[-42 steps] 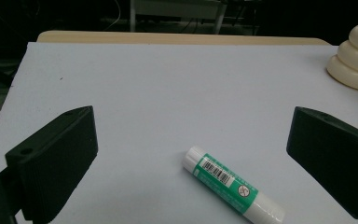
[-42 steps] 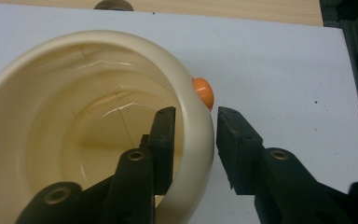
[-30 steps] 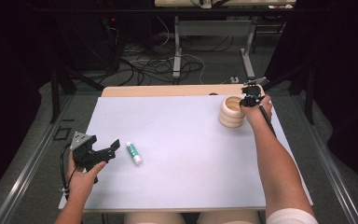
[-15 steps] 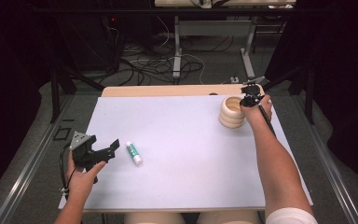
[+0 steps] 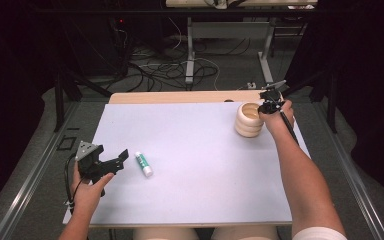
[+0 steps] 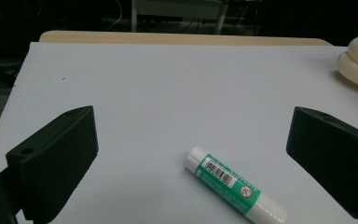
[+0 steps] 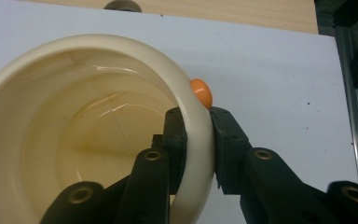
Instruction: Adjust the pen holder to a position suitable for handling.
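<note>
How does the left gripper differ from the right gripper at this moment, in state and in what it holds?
The left gripper is open and holds nothing, with the glue stick lying on the mat between its jaws; the right gripper is shut on the rim of the cream ribbed cup. The left gripper is at the mat's near left, the right gripper at its far right. Both are black and hand-held.

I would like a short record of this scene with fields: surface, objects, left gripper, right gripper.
surface: white board on a wooden table
objects: cream ribbed cup at the far right; green and white glue stick lying flat near the left; small orange ball just behind the cup's rim
left gripper: jaws open, empty, pointing at the glue stick, not touching it
right gripper: shut on the cup's rim, one jaw inside, one outside
</note>
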Demonstrator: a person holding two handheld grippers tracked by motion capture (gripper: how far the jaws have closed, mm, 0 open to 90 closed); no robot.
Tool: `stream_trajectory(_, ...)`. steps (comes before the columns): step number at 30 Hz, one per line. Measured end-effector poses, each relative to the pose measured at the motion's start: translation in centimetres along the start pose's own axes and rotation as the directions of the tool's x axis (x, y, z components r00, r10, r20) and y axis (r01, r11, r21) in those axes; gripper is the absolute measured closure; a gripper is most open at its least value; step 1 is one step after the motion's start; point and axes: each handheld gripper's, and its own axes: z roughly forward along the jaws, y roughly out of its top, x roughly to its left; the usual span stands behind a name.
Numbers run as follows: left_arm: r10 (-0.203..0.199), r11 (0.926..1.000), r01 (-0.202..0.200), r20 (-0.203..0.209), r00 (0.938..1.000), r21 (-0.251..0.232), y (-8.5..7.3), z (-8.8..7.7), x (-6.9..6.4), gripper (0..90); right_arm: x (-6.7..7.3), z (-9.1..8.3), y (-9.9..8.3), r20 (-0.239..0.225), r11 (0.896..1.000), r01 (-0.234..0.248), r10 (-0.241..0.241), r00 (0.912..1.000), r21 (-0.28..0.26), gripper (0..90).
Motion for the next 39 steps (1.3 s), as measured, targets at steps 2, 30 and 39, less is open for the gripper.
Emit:
stream_trajectory(2,0.0,1.0,0.0,-0.001,1.0,0.0,0.0,0.0,0.0,2.0,0.4,-0.5,0.0,-0.016,1.0,0.024,-0.024,0.9996,-0.01,77.4)
stream_trajectory(30,0.004,1.0,-0.004,-0.002,1.0,-0.003,0.0,-0.1,-0.1,2.0,8.7,-5.0,-2.7,-0.235,0.945,0.317,-0.326,0.9155,-0.076,77.4)
stream_trajectory(39,0.002,1.0,-0.002,-0.003,1.0,-0.002,0.0,-0.1,-0.2,2.0,11.4,-6.9,-4.4,-0.294,0.914,0.397,-0.404,0.8663,-0.087,77.4)
